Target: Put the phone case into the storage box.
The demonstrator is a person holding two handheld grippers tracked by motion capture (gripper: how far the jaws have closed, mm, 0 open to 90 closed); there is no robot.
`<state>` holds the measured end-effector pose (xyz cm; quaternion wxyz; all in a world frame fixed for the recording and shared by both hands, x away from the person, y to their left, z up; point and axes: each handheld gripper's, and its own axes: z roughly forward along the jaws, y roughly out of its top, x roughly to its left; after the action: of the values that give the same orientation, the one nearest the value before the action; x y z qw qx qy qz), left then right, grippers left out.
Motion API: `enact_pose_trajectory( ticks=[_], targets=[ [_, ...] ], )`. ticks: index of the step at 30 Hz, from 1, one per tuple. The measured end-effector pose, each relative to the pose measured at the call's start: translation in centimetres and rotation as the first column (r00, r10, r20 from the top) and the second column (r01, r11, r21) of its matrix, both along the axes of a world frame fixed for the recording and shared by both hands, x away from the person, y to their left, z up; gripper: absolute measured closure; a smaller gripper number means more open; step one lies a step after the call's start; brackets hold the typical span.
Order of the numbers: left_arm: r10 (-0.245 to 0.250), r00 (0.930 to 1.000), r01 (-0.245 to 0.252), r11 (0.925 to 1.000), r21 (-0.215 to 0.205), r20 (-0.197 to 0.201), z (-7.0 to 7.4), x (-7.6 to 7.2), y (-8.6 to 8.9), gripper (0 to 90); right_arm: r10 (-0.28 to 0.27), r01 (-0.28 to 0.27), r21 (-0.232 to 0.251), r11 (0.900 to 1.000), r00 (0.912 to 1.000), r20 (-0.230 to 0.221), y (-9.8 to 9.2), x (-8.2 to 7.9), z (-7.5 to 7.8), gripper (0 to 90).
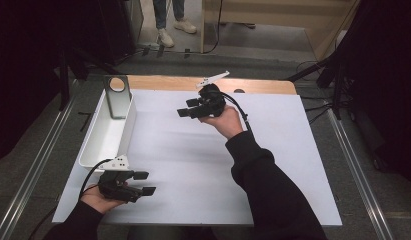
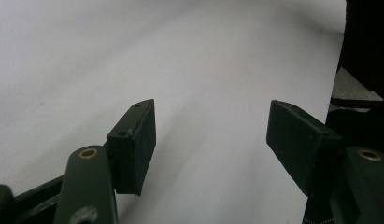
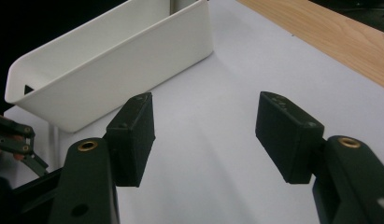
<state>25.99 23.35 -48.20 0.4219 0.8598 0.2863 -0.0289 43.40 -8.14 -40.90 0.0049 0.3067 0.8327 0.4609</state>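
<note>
Dark surroundings ring the scene in the high view, with grey floor and metal rails at both sides and a person's legs and pale shoes (image 1: 174, 27) at the top centre. Across the middle lies a large white sheet (image 1: 273, 165) covering most of a wooden table (image 1: 263, 86), whose bare edge shows as a strip along the upper side. Next in size is a long white bin (image 1: 100, 145) at the left of the frame, resting on the sheet and running from upper centre-left down toward the lower left; a grey metal bracket with a round hole (image 1: 116, 95) stands upright at its far end. A dark-sleeved forearm rises from the bottom centre to the right gripper (image 1: 189, 108), held over the sheet in the upper middle of the frame, near the bin's far end but apart from it, jaws pointing left toward the bin. Its own view shows the bin (image 3: 110, 70) in the upper left, the jaws spread apart with bare sheet between them. At the lower left of the high view, the left gripper (image 1: 145, 183) sits just below the bin's near end, pointing right. Its view likewise shows jaws parted, gripping nothing, over the plain white sheet (image 2: 203, 70).
</note>
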Motion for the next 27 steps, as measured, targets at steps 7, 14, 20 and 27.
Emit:
enact_pose_trajectory(
  ticks=[7, 14, 20, 27],
  targets=[
    [-0.002, 1.0, 0.002, 1.0, 0.001, 0.0, -0.1, -0.1, 0.0, 33.0, 0.008, -0.008, -0.004, 1.0, 0.9999, -0.01, -1.3, -1.5, -0.4, 35.2],
    [0.002, 1.0, -0.002, 0.9999, -0.01, -0.001, 0.0, 0.0, 0.1, 33.0, 0.005, -0.005, -0.004, 1.0, 1.0, -0.008, -2.9, -3.0, -0.9, 35.2],
    [0.009, 1.0, -0.009, 0.9999, -0.005, 0.002, 0.0, 0.0, 0.1, 33.0, 0.006, -0.006, -0.014, 1.0, 0.9999, -0.012, -4.0, -4.1, -1.3, 35.2],
    [0.011, 0.9999, -0.011, 0.9999, -0.003, -0.001, -0.1, 0.0, 0.2, 33.0, 0.002, -0.002, -0.012, 1.0, 0.9999, -0.011, -5.1, -5.5, -1.9, 35.2]
  ],
)
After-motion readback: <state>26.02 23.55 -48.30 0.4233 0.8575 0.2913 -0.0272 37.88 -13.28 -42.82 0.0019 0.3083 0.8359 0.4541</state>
